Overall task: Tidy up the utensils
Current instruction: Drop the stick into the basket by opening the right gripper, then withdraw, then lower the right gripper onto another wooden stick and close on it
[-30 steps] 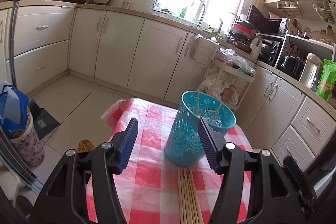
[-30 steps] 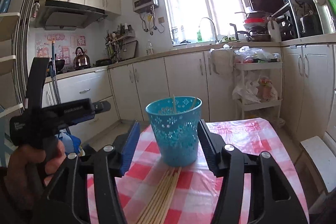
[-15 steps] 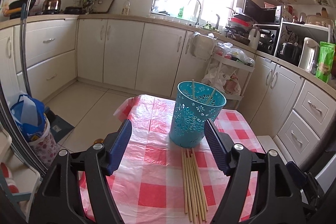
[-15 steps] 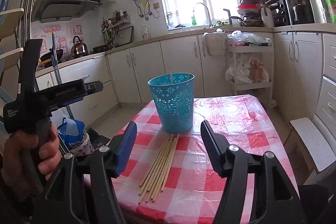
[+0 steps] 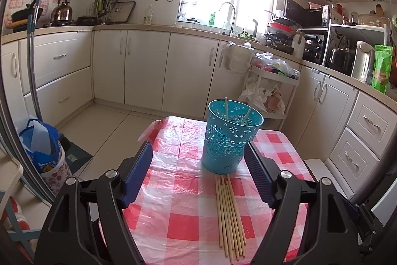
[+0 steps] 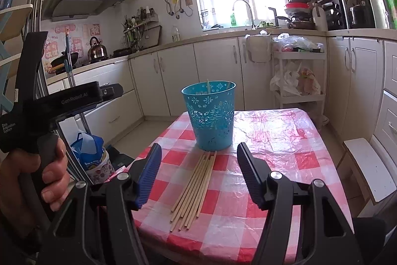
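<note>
A teal perforated holder (image 5: 230, 137) stands upright on the red-checked table (image 5: 178, 195), with two chopsticks (image 5: 226, 108) sticking out of it. It also shows in the right wrist view (image 6: 211, 116). Several loose wooden chopsticks (image 5: 229, 205) lie in a bundle on the cloth just in front of it, also in the right wrist view (image 6: 194, 186). My left gripper (image 5: 198, 165) is open and empty, held above the table short of the holder. My right gripper (image 6: 199, 165) is open and empty, above the bundle.
The left gripper's body and the hand on it (image 6: 49, 140) fill the left of the right wrist view. A white stool (image 6: 369, 165) stands right of the table. A trolley with bags (image 5: 270, 91), cabinets and a bin bag (image 5: 42, 143) surround the table.
Both grippers have pulled back and up from the holder, which now looks smaller and farther. More of the chopstick bundle and table shows. Both stay open.
</note>
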`<action>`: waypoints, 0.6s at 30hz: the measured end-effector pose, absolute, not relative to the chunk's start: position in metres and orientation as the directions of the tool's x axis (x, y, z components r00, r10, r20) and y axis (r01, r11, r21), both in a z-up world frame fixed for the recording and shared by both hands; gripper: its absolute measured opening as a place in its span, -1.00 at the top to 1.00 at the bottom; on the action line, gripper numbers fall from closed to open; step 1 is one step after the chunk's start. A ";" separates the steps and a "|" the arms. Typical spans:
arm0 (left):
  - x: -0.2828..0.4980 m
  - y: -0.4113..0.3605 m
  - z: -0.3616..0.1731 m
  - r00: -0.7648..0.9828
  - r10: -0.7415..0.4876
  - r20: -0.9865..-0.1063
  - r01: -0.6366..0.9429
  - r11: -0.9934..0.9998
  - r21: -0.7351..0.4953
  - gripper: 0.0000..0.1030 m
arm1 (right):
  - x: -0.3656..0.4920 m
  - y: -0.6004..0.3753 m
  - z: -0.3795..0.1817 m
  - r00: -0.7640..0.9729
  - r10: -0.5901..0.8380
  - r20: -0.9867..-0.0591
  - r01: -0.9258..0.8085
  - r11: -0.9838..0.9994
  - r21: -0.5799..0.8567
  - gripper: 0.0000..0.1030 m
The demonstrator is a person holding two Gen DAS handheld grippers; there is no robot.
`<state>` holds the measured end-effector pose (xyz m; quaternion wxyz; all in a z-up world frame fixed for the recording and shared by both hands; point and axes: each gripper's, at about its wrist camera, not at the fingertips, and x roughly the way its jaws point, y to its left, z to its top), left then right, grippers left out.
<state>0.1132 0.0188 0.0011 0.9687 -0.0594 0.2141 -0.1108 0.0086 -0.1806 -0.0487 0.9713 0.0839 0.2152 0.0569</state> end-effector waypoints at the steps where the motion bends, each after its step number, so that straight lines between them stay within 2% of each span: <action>1: 0.112 0.019 0.002 0.884 -0.240 -0.401 0.190 0.968 -0.161 -0.42 | 0.008 -0.181 -0.048 0.901 0.146 -0.408 -0.075 0.980 0.186 -0.19; 14: 0.104 0.018 -0.002 0.871 -0.239 -0.428 0.192 0.970 -0.150 -0.50 | 0.006 -0.179 -0.056 0.878 0.133 -0.459 -0.063 0.984 0.166 -0.18; 18: 0.119 0.024 -0.023 0.835 -0.225 -0.503 0.164 0.973 -0.162 -0.50 | 0.019 -0.175 -0.069 0.853 0.121 -0.508 -0.054 0.988 0.144 0.05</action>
